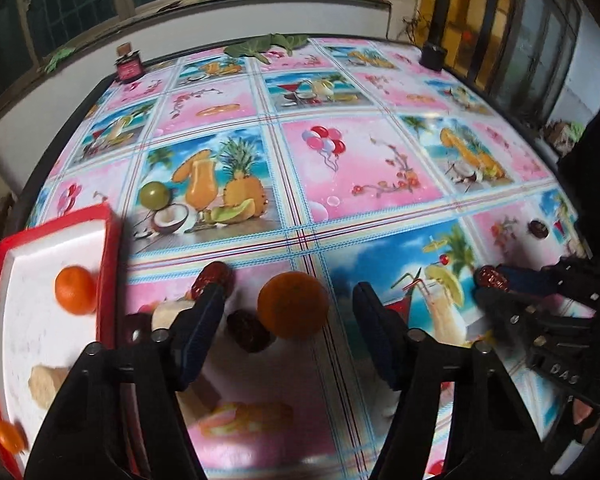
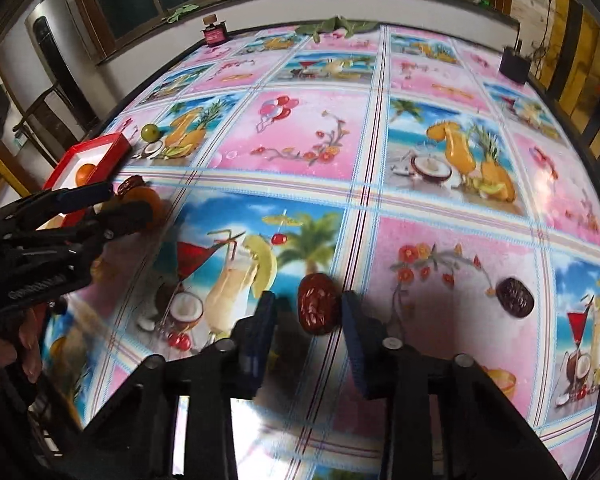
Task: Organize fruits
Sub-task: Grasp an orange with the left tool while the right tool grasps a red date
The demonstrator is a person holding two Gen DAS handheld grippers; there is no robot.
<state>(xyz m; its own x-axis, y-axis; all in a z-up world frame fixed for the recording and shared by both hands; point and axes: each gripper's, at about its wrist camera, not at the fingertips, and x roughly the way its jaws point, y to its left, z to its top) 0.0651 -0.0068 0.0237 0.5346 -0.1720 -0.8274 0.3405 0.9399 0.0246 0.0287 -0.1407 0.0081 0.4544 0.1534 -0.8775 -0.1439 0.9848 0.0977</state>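
My left gripper (image 1: 288, 288) stands open over the flowered tablecloth, with an orange (image 1: 293, 305) and a dark date (image 1: 249, 330) between its fingers; there is a gap on each side of the orange. A red date (image 1: 213, 280) and a pale fruit piece (image 1: 171, 315) lie by its left fingertip. My right gripper (image 2: 307, 297) straddles a red date (image 2: 318, 305). The right pad touches that date, while a narrow gap shows at the left pad. Another dark date (image 2: 515, 297) lies to its right. A green fruit (image 1: 155, 195) sits farther back.
A red-rimmed white tray (image 1: 110, 248) at the left holds an orange (image 1: 75, 290), a pale piece (image 1: 44, 384) and a small orange piece (image 1: 10, 436). A small jar (image 1: 128, 65) and a dark box (image 1: 433, 55) stand at the table's far edge, with leaves (image 1: 268, 43) between them.
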